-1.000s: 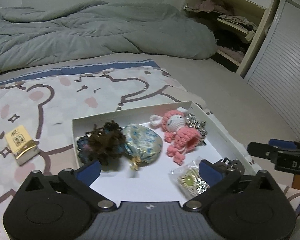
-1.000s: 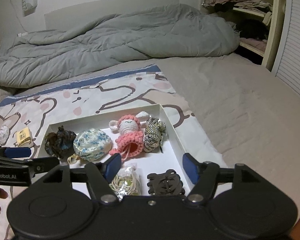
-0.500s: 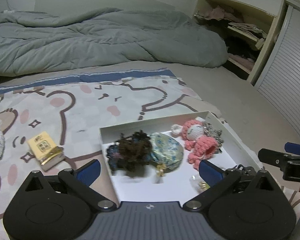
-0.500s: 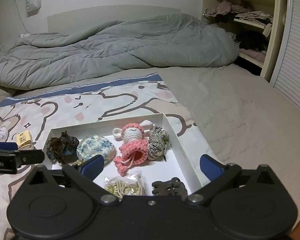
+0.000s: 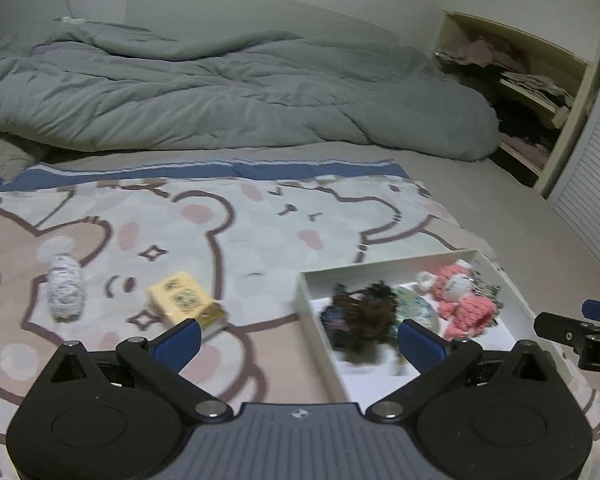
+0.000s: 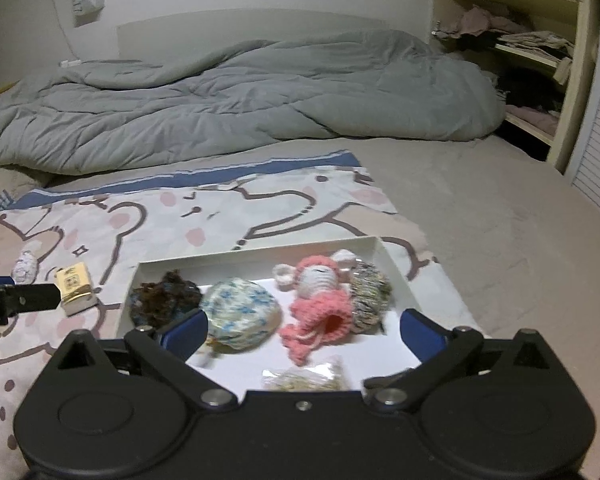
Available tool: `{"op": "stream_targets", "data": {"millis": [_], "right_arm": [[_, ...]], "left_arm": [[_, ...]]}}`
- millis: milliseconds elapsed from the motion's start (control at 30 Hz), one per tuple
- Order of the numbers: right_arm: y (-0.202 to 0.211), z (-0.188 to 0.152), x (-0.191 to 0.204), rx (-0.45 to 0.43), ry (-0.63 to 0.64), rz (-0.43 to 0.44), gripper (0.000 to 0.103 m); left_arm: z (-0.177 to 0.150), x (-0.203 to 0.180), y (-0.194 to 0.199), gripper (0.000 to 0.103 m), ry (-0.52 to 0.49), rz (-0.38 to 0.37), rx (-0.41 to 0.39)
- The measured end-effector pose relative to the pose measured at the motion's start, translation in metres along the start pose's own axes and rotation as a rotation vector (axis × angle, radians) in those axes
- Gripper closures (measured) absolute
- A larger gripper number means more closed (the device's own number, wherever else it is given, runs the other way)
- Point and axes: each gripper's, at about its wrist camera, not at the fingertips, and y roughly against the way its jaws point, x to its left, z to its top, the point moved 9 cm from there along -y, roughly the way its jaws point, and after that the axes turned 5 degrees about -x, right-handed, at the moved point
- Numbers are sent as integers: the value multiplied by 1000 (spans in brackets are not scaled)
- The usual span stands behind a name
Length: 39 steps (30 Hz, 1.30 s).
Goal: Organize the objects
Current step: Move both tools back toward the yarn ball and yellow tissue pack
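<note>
Left gripper (image 5: 298, 336) swung leftward off the box (image 5: 314, 304) toward the yellow packet (image 5: 186, 300) (likely next); both jaws apart, empty.

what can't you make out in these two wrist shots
- Print on the yellow box: too small and blurred in both views.
- Dark yarn bundle in the white tray: motion-smeared in the left wrist view.
- Clear packet: contents unreadable, lower edge cut by the right gripper body.
- White knitted item on the bear blanket: too blurred to identify.
</note>
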Motion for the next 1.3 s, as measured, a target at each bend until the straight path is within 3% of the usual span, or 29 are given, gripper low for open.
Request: {"op": "stream_targets", "data": {"millis": [733, 1167, 1300], "right_arm": [[-7, 15, 111, -32, 67, 164, 0], [-12, 19, 165, -51, 84, 241, 0], [-17, 24, 182, -67, 32, 287, 0]], "left_arm": [[3, 113, 40, 0, 52, 156, -27], [-8, 151, 56, 0, 79, 200, -23], [-6, 163, 57, 0, 106, 211, -29]]}}
